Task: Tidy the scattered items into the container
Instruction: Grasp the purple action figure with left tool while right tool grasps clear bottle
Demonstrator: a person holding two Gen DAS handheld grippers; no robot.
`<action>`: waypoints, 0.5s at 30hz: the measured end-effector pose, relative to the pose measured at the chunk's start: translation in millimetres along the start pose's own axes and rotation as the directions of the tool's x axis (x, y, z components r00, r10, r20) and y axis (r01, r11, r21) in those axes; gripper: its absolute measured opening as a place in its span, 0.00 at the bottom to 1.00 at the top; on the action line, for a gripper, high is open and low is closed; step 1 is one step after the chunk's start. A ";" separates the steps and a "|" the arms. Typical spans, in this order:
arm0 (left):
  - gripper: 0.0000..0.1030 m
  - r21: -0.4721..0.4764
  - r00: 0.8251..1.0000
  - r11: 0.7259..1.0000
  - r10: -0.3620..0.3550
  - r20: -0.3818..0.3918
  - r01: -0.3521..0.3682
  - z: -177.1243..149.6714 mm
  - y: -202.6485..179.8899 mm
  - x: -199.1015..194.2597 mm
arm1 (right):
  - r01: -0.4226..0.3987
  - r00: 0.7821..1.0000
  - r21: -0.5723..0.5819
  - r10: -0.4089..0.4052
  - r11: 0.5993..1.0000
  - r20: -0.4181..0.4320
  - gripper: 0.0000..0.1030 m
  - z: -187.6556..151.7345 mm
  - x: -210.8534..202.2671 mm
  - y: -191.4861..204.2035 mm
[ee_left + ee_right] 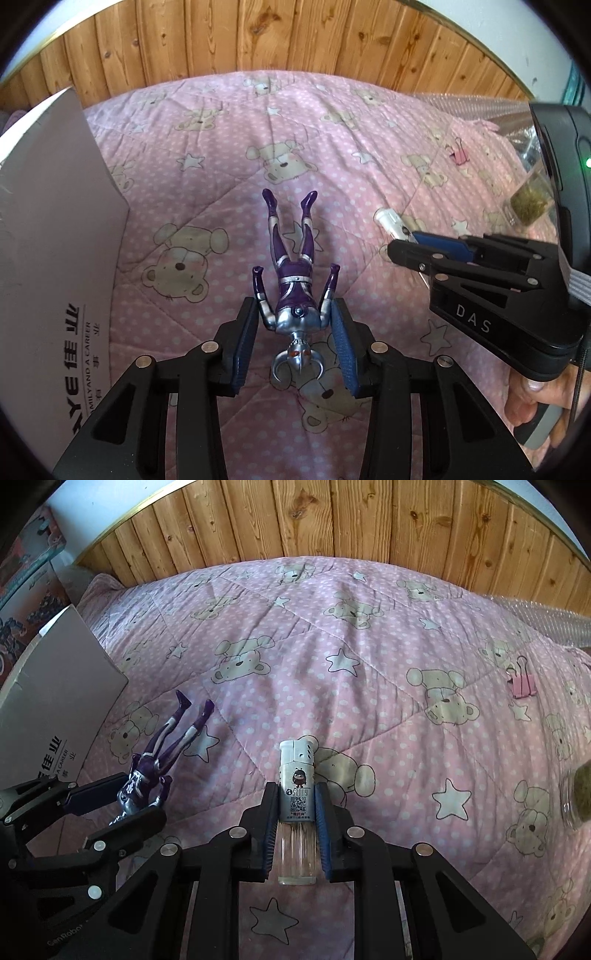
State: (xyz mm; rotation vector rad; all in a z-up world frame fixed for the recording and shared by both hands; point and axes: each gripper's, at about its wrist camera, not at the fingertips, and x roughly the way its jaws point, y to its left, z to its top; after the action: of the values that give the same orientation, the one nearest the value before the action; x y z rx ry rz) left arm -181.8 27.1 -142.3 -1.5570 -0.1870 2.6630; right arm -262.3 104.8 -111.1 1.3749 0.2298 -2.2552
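- The box (55, 206) stands at the far left of the quilt (332, 147); I take it for the container, though its opening is out of view.
- Just right of the box lies the figure (293, 280), head toward the camera. The left gripper (293, 334) straddles its shoulders, pads touching the arms on both sides. It looks clamped; confirm the grip sits on the torso, since the thin arms could slip.
- Further right of the box lies the lighter (297, 805). The right gripper (296, 834) has its jaws drawn in on the clear body. It is slick, so lift slowly.
- Both grippers tilt steeply down at the quilt, side by side; a hand (535, 402) holds the right one's handle.
- Far right of the box: a pink clip (522, 685) and a jar (578, 797), not yet gathered.
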 end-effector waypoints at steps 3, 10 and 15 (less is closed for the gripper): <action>0.40 -0.002 1.000 1.000 -0.006 0.007 0.006 0.2 -1.2 -5.6 | -0.015 1.000 0.015 0.015 1.000 0.001 0.20 -1.3 -6.7 0.2; 0.40 -0.001 1.000 1.000 -0.016 0.026 0.016 -1.0 -3.0 -20.6 | -0.044 0.999 0.029 0.043 0.999 0.007 0.20 -0.8 -22.2 7.8; 0.40 -0.003 0.999 1.000 -0.022 0.039 0.022 -2.4 -3.9 -30.4 | -0.041 0.999 0.027 0.041 0.999 0.008 0.20 -2.6 -29.7 13.0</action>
State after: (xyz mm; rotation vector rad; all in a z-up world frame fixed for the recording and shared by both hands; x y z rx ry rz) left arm -164.9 27.9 -116.6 -1.4958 -0.2098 2.6792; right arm -242.8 104.0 -85.1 1.3725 0.1680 -2.2370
